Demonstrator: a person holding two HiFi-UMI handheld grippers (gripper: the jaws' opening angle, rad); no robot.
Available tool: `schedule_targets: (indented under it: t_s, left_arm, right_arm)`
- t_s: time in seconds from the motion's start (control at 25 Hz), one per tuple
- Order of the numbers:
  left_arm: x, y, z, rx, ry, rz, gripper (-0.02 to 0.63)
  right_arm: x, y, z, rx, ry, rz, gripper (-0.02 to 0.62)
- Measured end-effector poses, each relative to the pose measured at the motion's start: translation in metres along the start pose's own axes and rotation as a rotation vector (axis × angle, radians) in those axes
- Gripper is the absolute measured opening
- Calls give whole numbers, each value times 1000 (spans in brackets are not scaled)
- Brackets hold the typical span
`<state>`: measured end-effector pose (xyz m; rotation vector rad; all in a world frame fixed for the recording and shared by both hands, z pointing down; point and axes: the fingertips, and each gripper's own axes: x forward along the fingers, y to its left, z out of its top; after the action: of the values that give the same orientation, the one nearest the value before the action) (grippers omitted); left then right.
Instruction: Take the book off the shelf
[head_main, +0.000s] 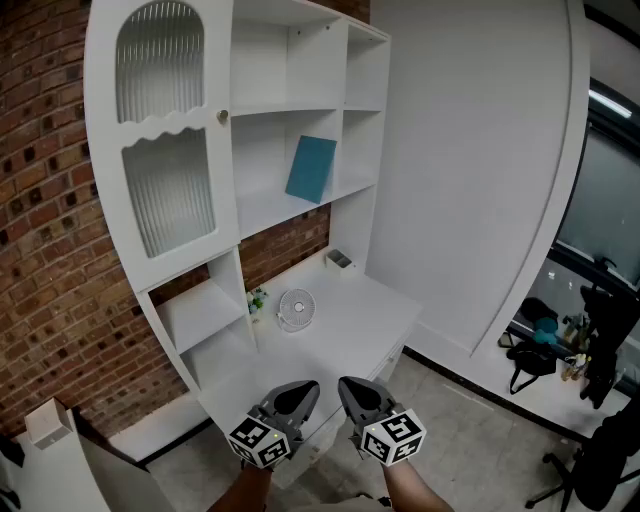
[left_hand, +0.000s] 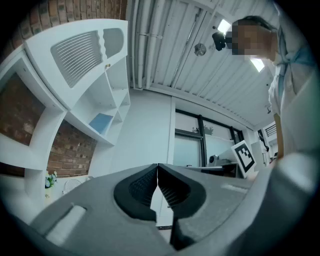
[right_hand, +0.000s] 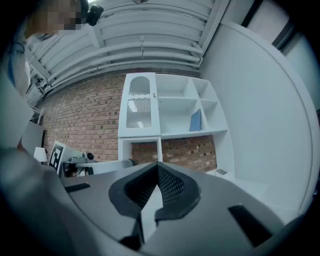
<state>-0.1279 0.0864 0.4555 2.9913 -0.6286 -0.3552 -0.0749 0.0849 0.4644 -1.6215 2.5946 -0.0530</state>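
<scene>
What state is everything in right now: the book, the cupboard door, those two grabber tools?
Blue book: on the shelf, leaning, not held.
Ribbed-glass cupboard door: closed.
Left gripper: shut, empty.
Right gripper: shut, empty.
Small fan: upright on the desk.

The white shelf (head_main: 268, 212) carries a leaning blue book (head_main: 311, 168), a small fan (head_main: 296, 308) below.

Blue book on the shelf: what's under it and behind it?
The blue book stands tilted on a white shelf board, with the white back panel behind it. The book covers the spot directly behind it, so anything small there cannot be seen.
</scene>
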Motion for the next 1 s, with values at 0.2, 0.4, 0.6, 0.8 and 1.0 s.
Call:
schedule_targets:
  t_s: [0.2, 0.4, 0.6, 0.8, 1.0]
  left_arm:
    - [-2, 1, -2, -11, 4, -2, 11]
    - [-8, 7, -6, -34, 1, 16, 11]
    - [-2, 16, -14, -58, 8, 15, 11]
    - [19, 35, -18, -62, 9, 19, 11]
    - [47, 61, -22, -69, 7, 35, 11]
  right_arm:
    - [2, 1, -4, 2, 9, 1, 14]
    - [1, 1, -8, 53, -4, 12, 15]
    - [5, -7, -21, 66, 17, 6, 17]
    - [27, -26, -20, 63, 20, 18, 17]
    - [56, -54, -15, 55, 16, 48, 17]
